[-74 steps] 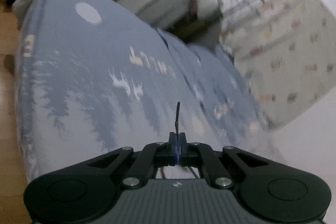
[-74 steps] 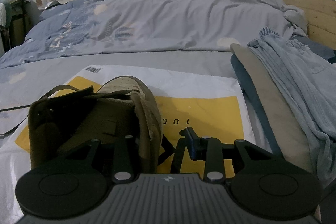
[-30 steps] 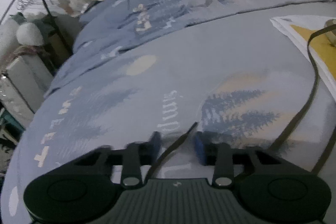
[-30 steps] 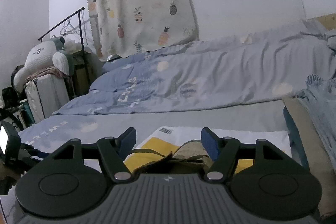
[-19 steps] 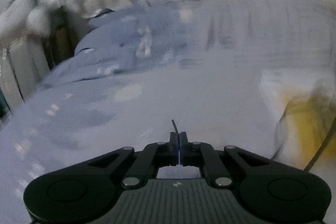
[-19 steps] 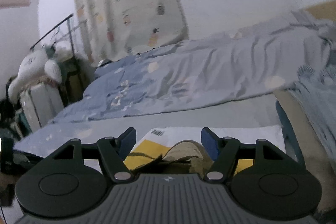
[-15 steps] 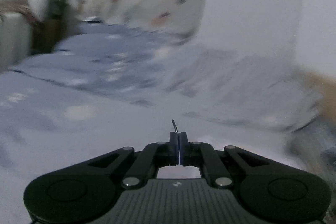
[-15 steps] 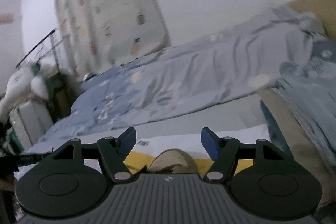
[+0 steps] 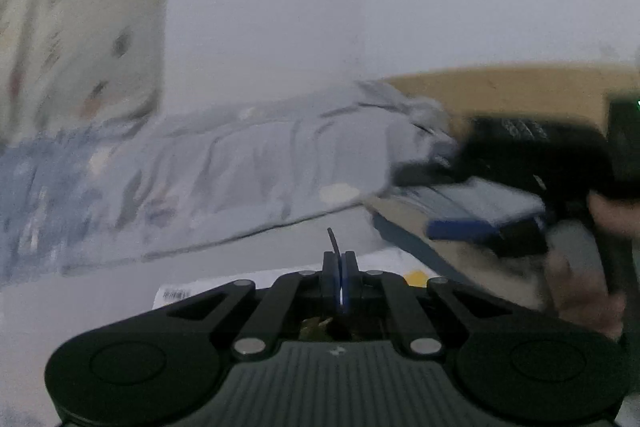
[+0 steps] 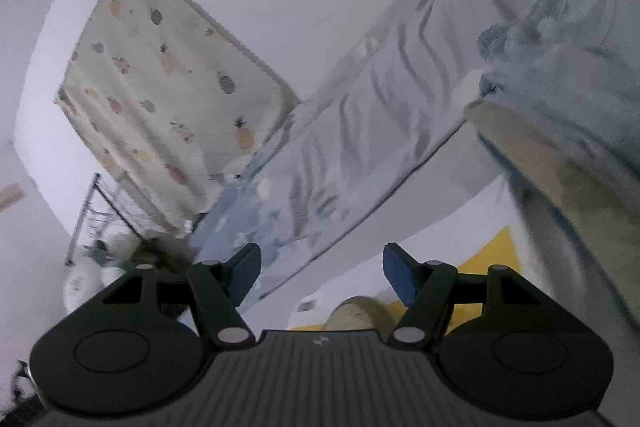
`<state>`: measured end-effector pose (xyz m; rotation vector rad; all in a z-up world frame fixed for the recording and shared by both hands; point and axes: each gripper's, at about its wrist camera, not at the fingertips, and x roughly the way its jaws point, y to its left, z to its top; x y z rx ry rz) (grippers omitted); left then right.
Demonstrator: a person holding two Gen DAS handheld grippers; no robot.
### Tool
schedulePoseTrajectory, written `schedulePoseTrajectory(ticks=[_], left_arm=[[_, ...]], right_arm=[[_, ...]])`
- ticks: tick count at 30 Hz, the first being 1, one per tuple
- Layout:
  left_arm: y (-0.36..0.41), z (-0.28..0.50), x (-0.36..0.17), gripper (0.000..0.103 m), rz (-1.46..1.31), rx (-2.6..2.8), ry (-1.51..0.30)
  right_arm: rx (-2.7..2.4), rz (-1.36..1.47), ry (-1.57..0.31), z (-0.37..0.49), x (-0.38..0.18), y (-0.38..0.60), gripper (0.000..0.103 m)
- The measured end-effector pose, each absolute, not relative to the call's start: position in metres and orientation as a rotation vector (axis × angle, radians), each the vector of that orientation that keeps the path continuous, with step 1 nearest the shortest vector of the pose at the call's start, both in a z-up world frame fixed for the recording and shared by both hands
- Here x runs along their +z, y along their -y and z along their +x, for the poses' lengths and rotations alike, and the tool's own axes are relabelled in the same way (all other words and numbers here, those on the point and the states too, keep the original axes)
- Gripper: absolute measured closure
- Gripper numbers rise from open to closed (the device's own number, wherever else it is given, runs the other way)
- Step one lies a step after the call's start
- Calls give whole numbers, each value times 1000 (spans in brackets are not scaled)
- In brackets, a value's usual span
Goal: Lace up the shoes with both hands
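We find the left gripper [image 9: 341, 273] closed tight on a dark shoelace [image 9: 333, 238], its tip standing up past the fingers. Only the left view shows the right gripper [image 9: 472, 227], blurred, in a hand [image 9: 580, 279]. In its own view the right gripper [image 10: 320, 267] stands wide apart, holding nothing; the shoe [image 10: 358, 313] shows just beneath it, on a white-and-yellow mailer bag [image 10: 486, 259] on the bed [image 10: 436, 195]. Beyond we note a grey-blue duvet [image 10: 360, 115], a wooden headboard [image 9: 500, 91] and a pineapple-print curtain [image 10: 168, 67].
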<state>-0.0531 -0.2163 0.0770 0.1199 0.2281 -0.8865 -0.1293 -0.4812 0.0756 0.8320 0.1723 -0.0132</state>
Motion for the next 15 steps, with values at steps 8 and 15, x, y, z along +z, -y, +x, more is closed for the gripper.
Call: schedulePoseTrajectory(ticks=[8,15], left_arm=[[230,-61,69,102,206,-953,-178],[242,-68,62,102,282,-1010,-133]], right_arm=[[111,822,-227,-117,71,480,40],[117,849,-269,-113,66,481,61]])
